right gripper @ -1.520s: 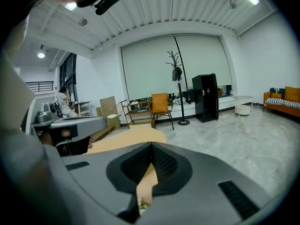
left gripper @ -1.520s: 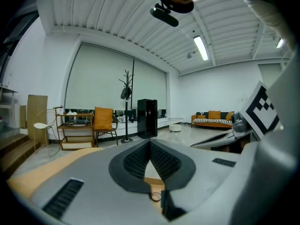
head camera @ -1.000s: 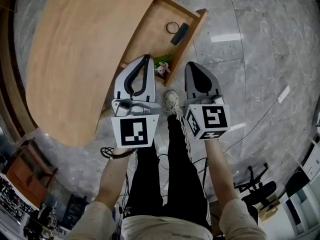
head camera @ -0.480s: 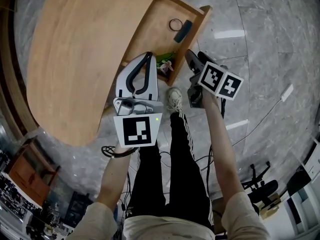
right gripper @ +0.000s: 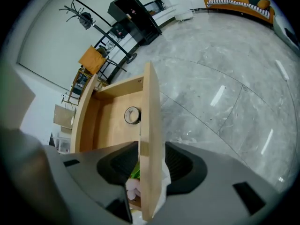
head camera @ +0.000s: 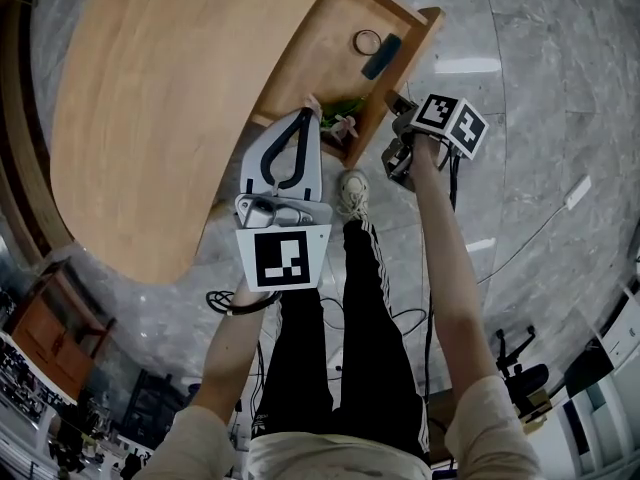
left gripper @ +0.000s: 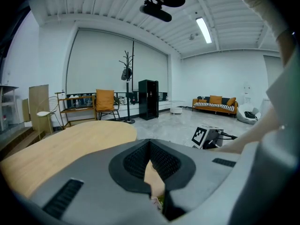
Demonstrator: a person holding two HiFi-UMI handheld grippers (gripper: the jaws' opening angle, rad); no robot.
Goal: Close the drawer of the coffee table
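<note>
**Right gripper pinched on the open drawer's front panel**

The only print in view is the black-and-white square markers. One faces the camera on the left cube [head camera: 283, 258], and two faces show on the right cube [head camera: 450, 123].

The left forearm [head camera: 235, 338] is bent in close to the body. It holds the left gripper [head camera: 305, 118] level above the coffee table [head camera: 170, 88], at that table's right-hand edge. In its own view the left gripper [left gripper: 150, 146] has its pads pressed together at the tips with nothing between them. The right forearm [head camera: 440, 238] is stretched out straight over the marble floor [head camera: 540, 118]. It is rolled so that the right gripper [head camera: 395, 100] meets the drawer from the floor side. A shoe [head camera: 350, 193] stands on the floor between the two grippers.

The drawer [head camera: 330, 63] stands pulled well out from the table's right-hand edge, just beyond the left gripper's tips. In the right gripper's view its jaws straddle the drawer's front panel [right gripper: 150, 107] near the panel's near end. One pad is inside the drawer, one is outside, and both tips are against the wood.

A pink and green bundle [head camera: 340, 123] lies in the drawer's near corner, just beside the inner pad. Farther along the drawer floor, near its far end, sit a ring [head camera: 367, 41] and a dark oblong piece [head camera: 381, 56], side by side and close to the front panel.
</note>
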